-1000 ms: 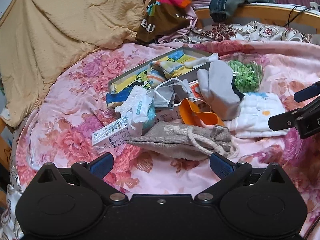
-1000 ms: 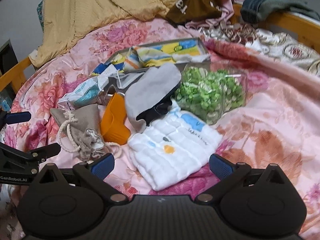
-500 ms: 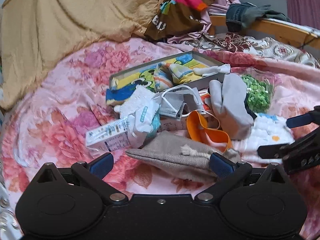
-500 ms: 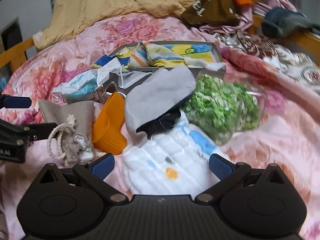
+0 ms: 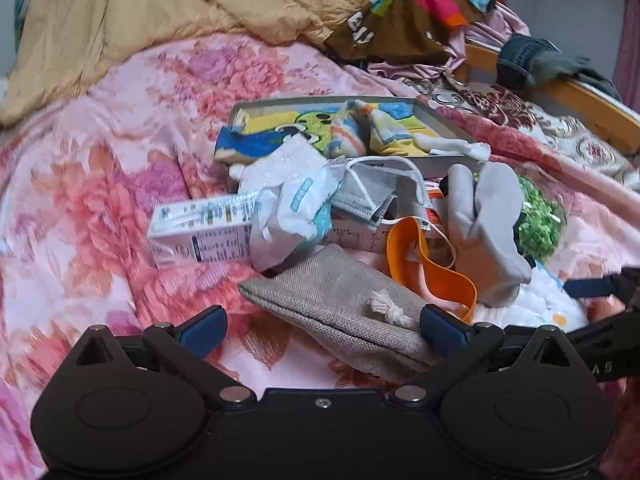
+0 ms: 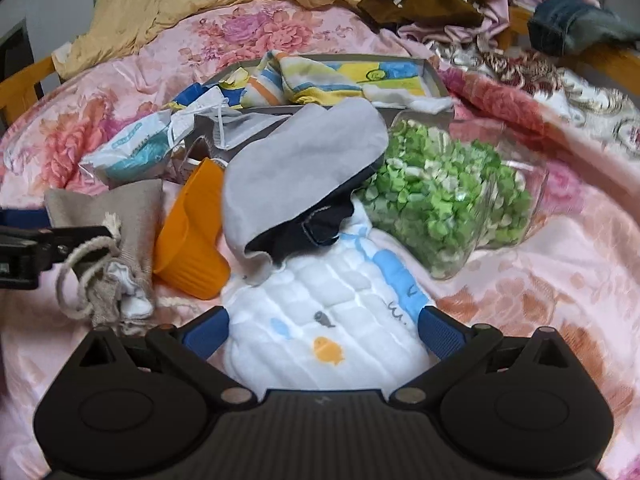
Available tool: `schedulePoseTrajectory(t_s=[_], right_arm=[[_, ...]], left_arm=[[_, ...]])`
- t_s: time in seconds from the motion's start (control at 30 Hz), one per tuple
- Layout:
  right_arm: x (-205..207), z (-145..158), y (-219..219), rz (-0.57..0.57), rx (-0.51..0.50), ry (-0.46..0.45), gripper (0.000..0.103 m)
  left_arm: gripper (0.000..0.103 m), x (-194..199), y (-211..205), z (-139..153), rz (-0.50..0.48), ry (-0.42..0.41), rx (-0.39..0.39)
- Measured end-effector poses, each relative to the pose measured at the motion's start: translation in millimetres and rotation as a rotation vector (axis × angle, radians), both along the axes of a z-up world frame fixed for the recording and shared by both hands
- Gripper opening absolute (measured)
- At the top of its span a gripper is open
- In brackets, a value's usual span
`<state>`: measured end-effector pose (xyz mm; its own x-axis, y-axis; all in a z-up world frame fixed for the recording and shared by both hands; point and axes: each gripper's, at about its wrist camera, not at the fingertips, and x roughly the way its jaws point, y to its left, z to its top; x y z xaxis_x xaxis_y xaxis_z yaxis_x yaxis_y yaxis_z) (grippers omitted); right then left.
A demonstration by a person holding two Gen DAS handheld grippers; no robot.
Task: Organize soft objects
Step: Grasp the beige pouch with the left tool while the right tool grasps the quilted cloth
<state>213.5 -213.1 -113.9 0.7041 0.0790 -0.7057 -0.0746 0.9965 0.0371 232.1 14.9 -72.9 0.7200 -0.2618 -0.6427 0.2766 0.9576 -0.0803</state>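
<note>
Mostly, the sorting is looking unfinished: a shallow box is already holding a striped cloth, while the rest is lying loose in front of it. The left gripper is hovering wide open and empty, its fingers straddling a grey drawstring pouch without pinching it. The right gripper is likewise spread wide, holding nothing, sitting around the near edge of a white quilted cloth. A grey mitten is lying across that cloth, with an orange band, a face mask, a crumpled wrapper, a carton and a bag of green bits crowding around. Everything is resting on a pink floral quilt covering a bed, with a tan blanket and heaped clothes piling up behind, beside a wooden rail.
</note>
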Motion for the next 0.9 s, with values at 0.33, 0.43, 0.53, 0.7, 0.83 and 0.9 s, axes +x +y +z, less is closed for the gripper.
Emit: schedulePoseTrajectory(t_s=[0.33, 0.43, 0.53, 0.7, 0.83, 0.9], right_arm=[[-1, -2, 0, -0.018, 0.037, 0.008, 0.092], [-1, -3, 0, -0.022, 0.049, 0.009, 0.089], [-2, -3, 0, -0.01, 0.067, 0.007, 0.08], [-2, -4, 2, 0.007, 0.077, 0.008, 0.069], [-2, -6, 1, 0.011, 0.092, 0.009, 0.063], [-3, -5, 0, 0.011, 0.1, 0.009, 0.059]], left_arm=[[0.069, 1, -1, -10, 0.016, 0.036, -0.094], [0.058, -3, -3, -8, 0.012, 0.025, -0.11], [0.05, -4, -5, -9, 0.009, 0.018, -0.11], [0.039, -12, -15, -6, -0.006, -0.024, -0.054], [0.034, -18, -26, -2, -0.013, -0.04, 0.015], [0.033, -22, -28, 0, -0.003, -0.034, 0.009]])
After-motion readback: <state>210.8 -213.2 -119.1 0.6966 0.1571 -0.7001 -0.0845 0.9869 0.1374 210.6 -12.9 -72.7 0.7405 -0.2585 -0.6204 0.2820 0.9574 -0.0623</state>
